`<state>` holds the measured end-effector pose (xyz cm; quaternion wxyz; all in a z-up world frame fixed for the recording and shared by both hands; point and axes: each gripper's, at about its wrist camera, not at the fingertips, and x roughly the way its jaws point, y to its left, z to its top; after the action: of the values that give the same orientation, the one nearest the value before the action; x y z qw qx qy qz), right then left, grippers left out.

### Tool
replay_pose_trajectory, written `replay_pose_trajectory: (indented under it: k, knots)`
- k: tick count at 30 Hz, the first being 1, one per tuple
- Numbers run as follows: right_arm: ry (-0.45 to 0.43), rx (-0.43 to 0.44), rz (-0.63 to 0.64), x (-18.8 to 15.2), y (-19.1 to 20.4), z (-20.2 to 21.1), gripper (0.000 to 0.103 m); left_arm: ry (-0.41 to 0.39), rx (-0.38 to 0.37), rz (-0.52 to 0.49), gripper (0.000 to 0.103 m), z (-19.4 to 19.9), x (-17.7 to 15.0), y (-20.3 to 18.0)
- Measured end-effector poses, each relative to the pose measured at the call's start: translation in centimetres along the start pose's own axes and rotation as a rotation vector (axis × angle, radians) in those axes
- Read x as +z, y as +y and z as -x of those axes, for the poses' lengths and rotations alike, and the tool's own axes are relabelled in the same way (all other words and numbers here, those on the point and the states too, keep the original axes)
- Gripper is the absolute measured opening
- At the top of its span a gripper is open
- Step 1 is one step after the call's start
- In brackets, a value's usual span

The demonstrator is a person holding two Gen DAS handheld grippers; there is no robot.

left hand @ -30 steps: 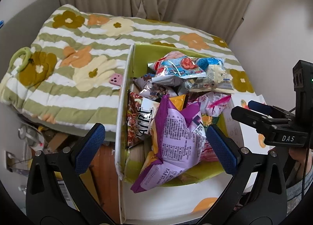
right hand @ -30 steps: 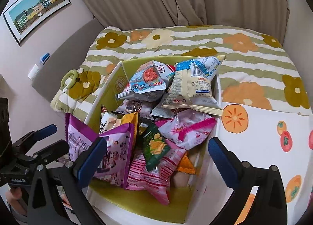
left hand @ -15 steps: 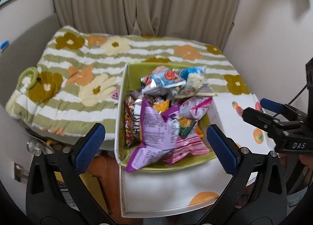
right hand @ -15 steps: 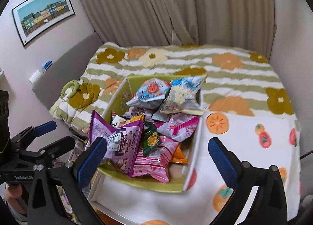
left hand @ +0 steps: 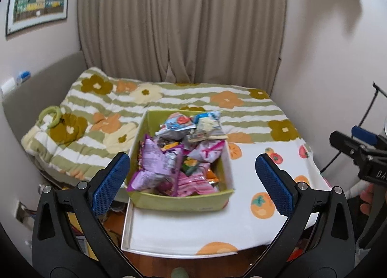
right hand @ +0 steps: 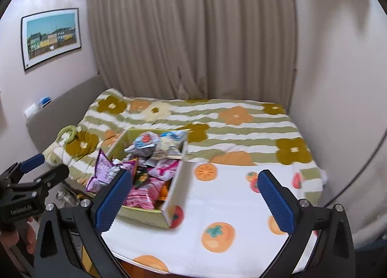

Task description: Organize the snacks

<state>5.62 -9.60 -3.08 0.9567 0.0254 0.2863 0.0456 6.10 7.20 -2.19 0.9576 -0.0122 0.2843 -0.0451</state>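
Note:
A green box (left hand: 179, 201) full of snack bags sits on a white cloth with orange fruit prints (left hand: 254, 224). A purple bag (left hand: 154, 164) leans at its left, a pink bag (left hand: 193, 185) lies at the front, blue and white bags (left hand: 191, 125) at the back. The box also shows in the right wrist view (right hand: 142, 215). My left gripper (left hand: 192, 181) is open and empty, held back above the box. My right gripper (right hand: 193, 200) is open and empty, to the box's right.
A flowered striped quilt (left hand: 116, 108) covers the bed behind the box, with a green ring (left hand: 52, 117) on its left. Curtains (left hand: 181, 24) hang behind. A framed picture (left hand: 36, 17) hangs on the left wall. Clutter lies on the floor at lower left (left hand: 79, 237).
Both grippers have pulled back and up from the box, which now looks smaller and farther. The snack bags have not moved. Both grippers stay open.

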Motion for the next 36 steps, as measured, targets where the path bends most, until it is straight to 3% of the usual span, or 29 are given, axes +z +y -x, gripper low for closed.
replay_pose_trajectory:
  k: [6, 14, 36]
  knots:
    - [-0.027, -0.066, -0.001, -2.2, -1.8, 3.3, 0.103, -0.050, -0.008, -0.021, 0.103, 2.7, -1.5, -2.8]
    - [-0.038, -0.095, -0.031, -3.8, -2.9, 5.1, 0.103, -0.033, -0.020, -0.038, 0.103, 3.5, -2.3, -4.1]
    - [-0.040, -0.111, -0.045, -3.9, -2.9, 5.1, 0.103, -0.045, -0.022, -0.056, 0.103, 3.6, -2.3, -4.6]
